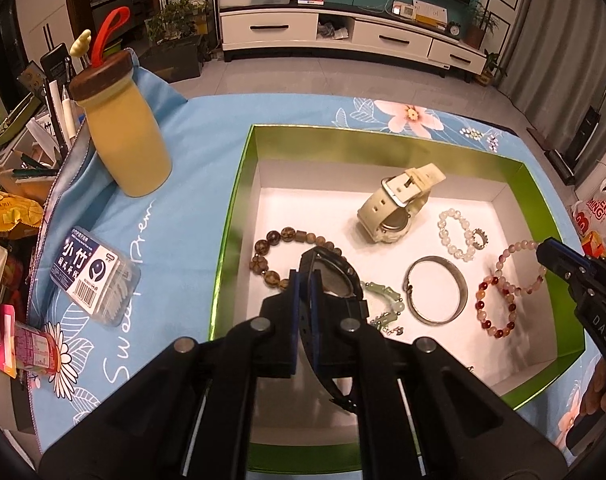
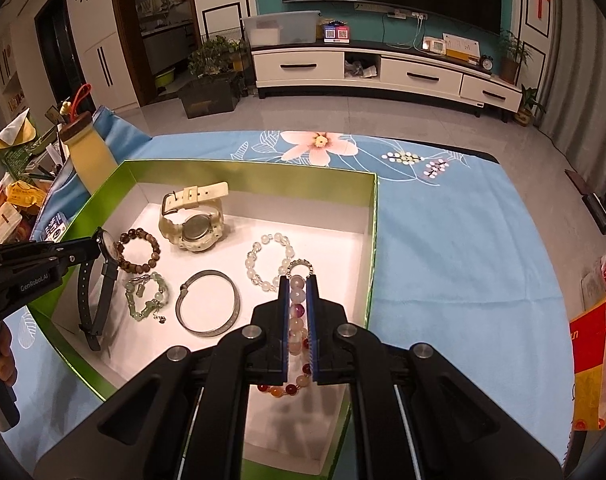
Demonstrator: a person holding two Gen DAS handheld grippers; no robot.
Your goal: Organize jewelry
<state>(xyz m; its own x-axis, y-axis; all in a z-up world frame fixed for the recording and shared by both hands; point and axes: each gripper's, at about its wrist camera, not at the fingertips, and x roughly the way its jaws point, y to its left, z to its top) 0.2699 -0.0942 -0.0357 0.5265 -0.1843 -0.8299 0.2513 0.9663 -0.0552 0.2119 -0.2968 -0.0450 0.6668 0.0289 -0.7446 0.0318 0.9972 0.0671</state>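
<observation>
Mostly sorted into green box (image 1: 239,216) — left gripper (image 1: 305,280) clamping black watch (image 1: 335,276), right gripper (image 2: 297,284) pinching pink bead bracelet (image 2: 297,312) at 3 o'clock; both unplaced.

From here both feeds look warm and fairly dim, with an indoor yellowish cast. The brightest spot is the white floor of the box (image 2: 335,248), lit from above and slightly blown out near its middle. Short soft shadows fall beside the bangle (image 1: 435,294) and the cream watch (image 1: 395,208). Fisheye bending curves the TV cabinet (image 2: 383,72), and black vignetting eats the corners. Focus is acceptable near the box, softer toward the cabinet.
</observation>
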